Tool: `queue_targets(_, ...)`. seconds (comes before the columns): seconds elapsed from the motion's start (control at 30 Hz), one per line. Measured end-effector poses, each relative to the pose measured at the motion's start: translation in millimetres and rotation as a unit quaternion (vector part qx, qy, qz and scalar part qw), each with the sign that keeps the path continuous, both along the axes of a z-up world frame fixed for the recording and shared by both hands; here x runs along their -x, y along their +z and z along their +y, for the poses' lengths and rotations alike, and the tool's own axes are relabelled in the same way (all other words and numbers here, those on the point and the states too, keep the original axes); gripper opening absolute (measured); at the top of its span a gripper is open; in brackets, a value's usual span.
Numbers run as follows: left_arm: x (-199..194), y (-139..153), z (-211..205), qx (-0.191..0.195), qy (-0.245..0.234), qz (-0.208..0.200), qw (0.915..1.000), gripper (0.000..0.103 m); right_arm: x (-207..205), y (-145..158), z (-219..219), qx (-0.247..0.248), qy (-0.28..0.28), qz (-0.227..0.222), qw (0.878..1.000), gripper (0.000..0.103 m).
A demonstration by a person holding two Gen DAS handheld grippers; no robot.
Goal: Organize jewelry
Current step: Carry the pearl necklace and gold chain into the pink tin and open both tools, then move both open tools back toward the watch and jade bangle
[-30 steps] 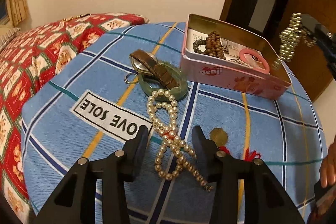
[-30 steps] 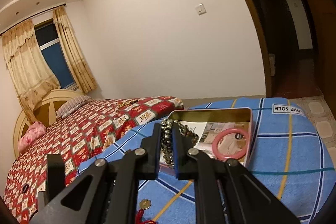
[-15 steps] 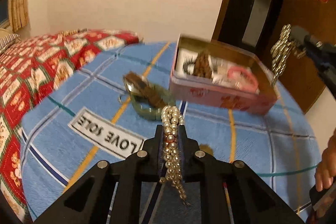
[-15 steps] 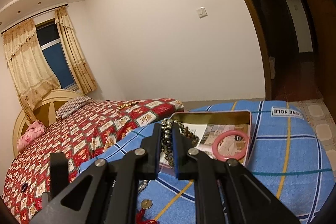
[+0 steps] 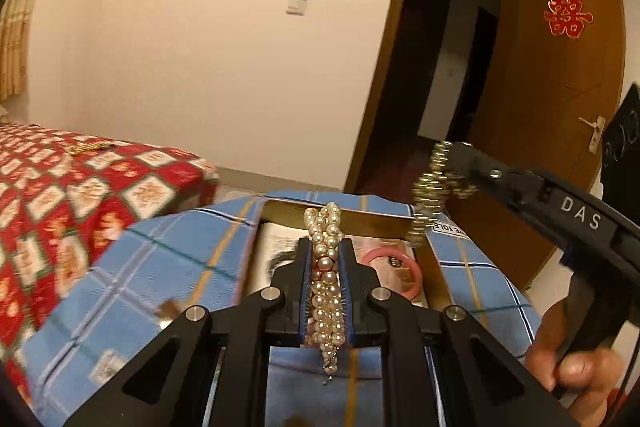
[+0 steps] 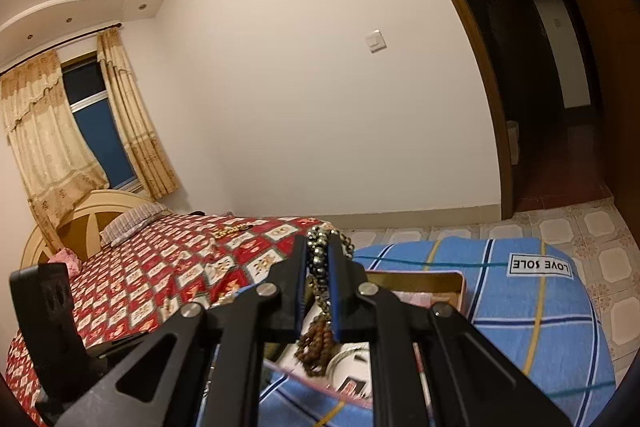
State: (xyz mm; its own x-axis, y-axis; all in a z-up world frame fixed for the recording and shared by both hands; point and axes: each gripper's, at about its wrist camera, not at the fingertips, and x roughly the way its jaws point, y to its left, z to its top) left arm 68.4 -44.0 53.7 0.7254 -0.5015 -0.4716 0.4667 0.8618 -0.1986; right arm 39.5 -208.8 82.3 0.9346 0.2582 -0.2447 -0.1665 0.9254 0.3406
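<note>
Fingers (image 5: 347, 267) of left gripper (image 5: 325, 269): pinching pearls (image 5: 326, 291), above tin (image 5: 434, 269). Right gripper (image 6: 318, 263): clamped on dark beads (image 6: 320, 259), possibly metallic; blurred. Pink bangle (image 5: 396, 273) in tin.

On my right gripper (image 5: 450, 167), along its black side, I read the white letters "DAS". Beyond it, a red double-happiness sign (image 5: 568, 11) sits high on the brown door (image 5: 560, 107). Ahead of my right gripper, a white label (image 6: 540, 265) on the blue cloth (image 6: 520, 307) reads "LOVE SOLE", upside down to me. From my left gripper, the same label (image 5: 444, 227) peeks out past the tin (image 5: 348, 213), showing only "SOLE".
</note>
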Motion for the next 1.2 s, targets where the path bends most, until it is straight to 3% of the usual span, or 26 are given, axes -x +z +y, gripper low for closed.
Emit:
queue_targets(0.17, -30, -26, -38, -0.02, 0.001, 0.028, 0.9994, 0.012, -33, -23, -5, -0.003, -0.014, 0.036, 0.999, 0.013)
queue_targets(0.47, -52, -45, -57, -0.063, 0.034, 0.038, 0.9967, 0.012, -64, -61, -12, 0.003, -0.018, 0.102, 0.995, 0.014)
queue_targets(0.6, -54, -48, -56, -0.085, 0.056, 0.033, 0.9942, 0.013, -63, -64, -17, 0.006, -0.031, 0.11, 0.993, 0.021)
queue_targets(0.63, -53, -48, -56, -0.093, 0.06, 0.03, 0.9934, 0.014, -64, -65, -22, 0.003, -0.031, 0.111, 0.993, 0.034)
queue_targets(0.67, -51, -47, -58, -0.097, 0.061, 0.029, 0.993, 0.024, -62, -65, -24, 0.0, -0.035, 0.11, 0.993, 0.055)
queue_targets(0.7, -51, -47, -58, -0.099, 0.062, 0.028, 0.9928, 0.041, -59, -65, -26, 0.0, -0.044, 0.104, 0.994, 0.065)
queue_targets(0.73, -50, -46, -57, -0.098, 0.064, 0.025, 0.9928, 0.051, -56, -64, -28, 0.001, -0.052, 0.097, 0.994, 0.072)
queue_targets(0.77, -49, -44, -56, -0.094, 0.069, 0.02, 0.993, 0.065, -52, -61, -29, 0.003, -0.061, 0.089, 0.994, 0.072)
queue_targets(0.8, -47, -42, -54, -0.092, 0.075, 0.014, 0.9929, 0.068, -50, -60, -29, 0.004, -0.067, 0.085, 0.994, 0.072)
queue_targets(1.07, -42, -36, -47, -0.093, 0.097, 0.003, 0.9909, 0.069, -40, -59, -37, 0.01, -0.113, 0.077, 0.991, 0.072)
queue_targets(1.2, -32, -36, -40, -0.116, 0.114, -0.013, 0.9866, 0.069, -35, -58, -32, 0.029, -0.128, 0.07, 0.989, 0.072)
